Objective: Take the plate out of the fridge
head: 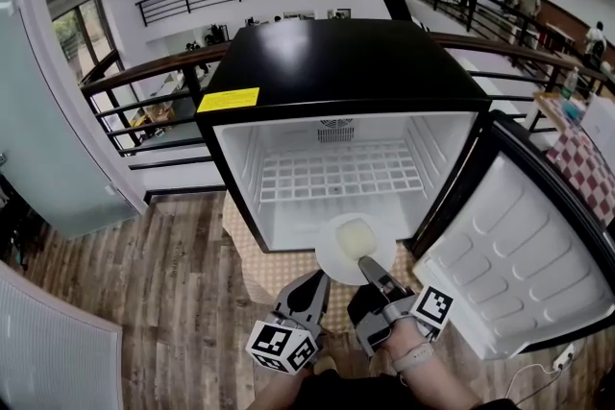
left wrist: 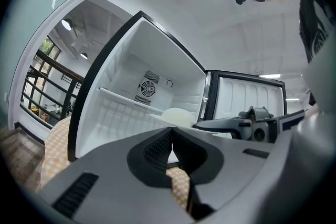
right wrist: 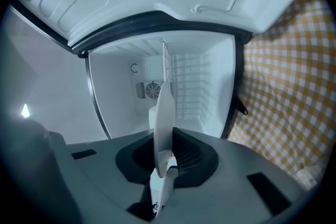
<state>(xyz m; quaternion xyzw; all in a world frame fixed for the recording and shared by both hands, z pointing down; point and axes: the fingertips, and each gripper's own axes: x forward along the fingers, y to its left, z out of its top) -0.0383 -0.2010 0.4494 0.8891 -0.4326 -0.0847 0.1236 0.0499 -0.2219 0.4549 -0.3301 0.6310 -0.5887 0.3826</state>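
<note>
Plate gripped at the fridge mouth
Left gripper (head: 309,285) is clenched on nothing. Right gripper (head: 373,272) grasps the round white plate (head: 332,260) at the open fridge's (head: 336,77) front edge. The head view shows a pale lump (head: 354,238) on the plate, while the right gripper view shows only its thin edge.

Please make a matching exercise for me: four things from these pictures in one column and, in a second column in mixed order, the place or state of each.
Things:
1. plate
2. left gripper
3. fridge door
4. yellow label

Places or states:
a. swung open to the right
b. jaws together, nothing between them
c. stuck at the front edge of the fridge top
d. clamped by its rim in the right gripper

Pairs: 1-d, 2-b, 3-a, 4-c
</note>
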